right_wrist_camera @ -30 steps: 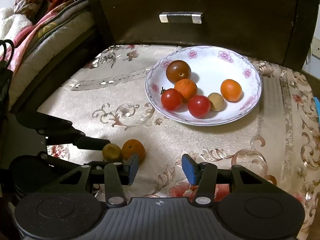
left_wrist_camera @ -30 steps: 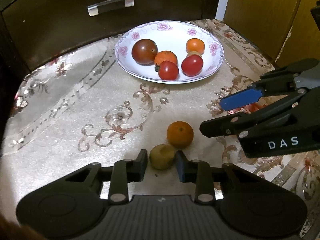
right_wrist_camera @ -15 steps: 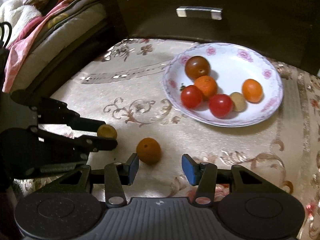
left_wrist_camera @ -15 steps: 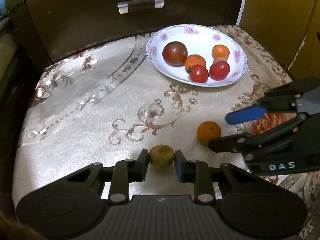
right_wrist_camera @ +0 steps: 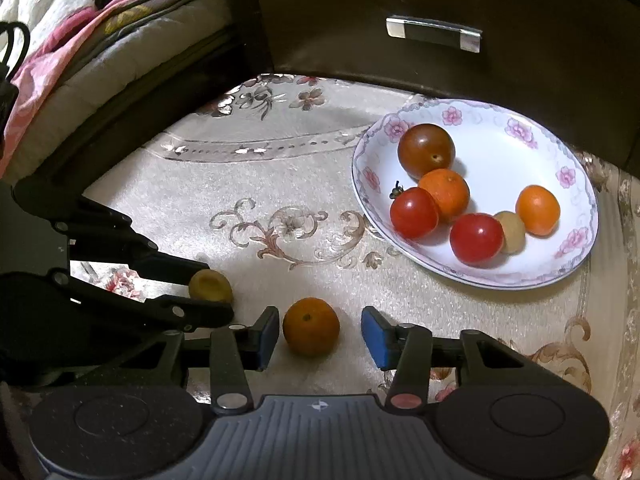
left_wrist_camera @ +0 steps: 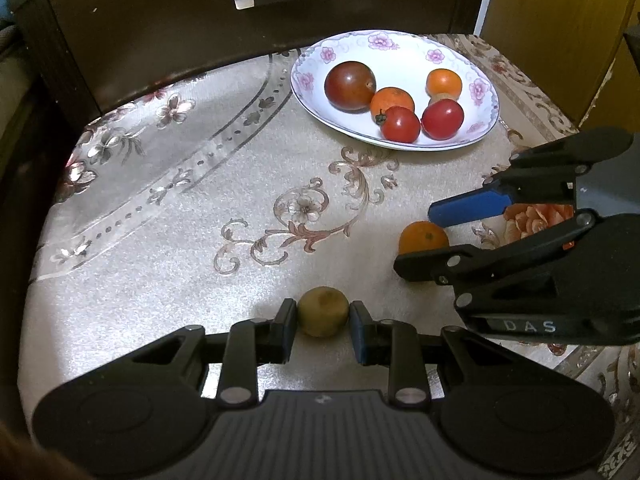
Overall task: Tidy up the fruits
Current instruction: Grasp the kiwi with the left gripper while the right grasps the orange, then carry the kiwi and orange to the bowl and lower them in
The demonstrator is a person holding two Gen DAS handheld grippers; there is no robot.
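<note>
My left gripper [left_wrist_camera: 322,322] is shut on a small yellow-brown fruit [left_wrist_camera: 323,311], held just above the cloth; the fruit also shows in the right wrist view [right_wrist_camera: 210,287]. My right gripper [right_wrist_camera: 319,338] is open around a small orange [right_wrist_camera: 311,331] that lies on the cloth, with a gap on each side; the orange also shows in the left wrist view [left_wrist_camera: 423,237]. A white floral plate [right_wrist_camera: 576,256] at the back right holds a dark tomato [right_wrist_camera: 426,151], two red tomatoes, two oranges and a pale fruit. The plate appears in the left wrist view too [left_wrist_camera: 312,68].
A dark drawer front with a metal handle [right_wrist_camera: 434,34] stands right behind the plate. Bedding [right_wrist_camera: 80,40] lies beyond the table's left edge. A yellow wooden panel [left_wrist_camera: 552,28] stands at the right. The patterned cloth [left_wrist_camera: 180,208] covers the table.
My left gripper closed on the yellow-brown fruit and moved left, away from the orange. My right gripper moved left until the orange sat between its open fingers.
</note>
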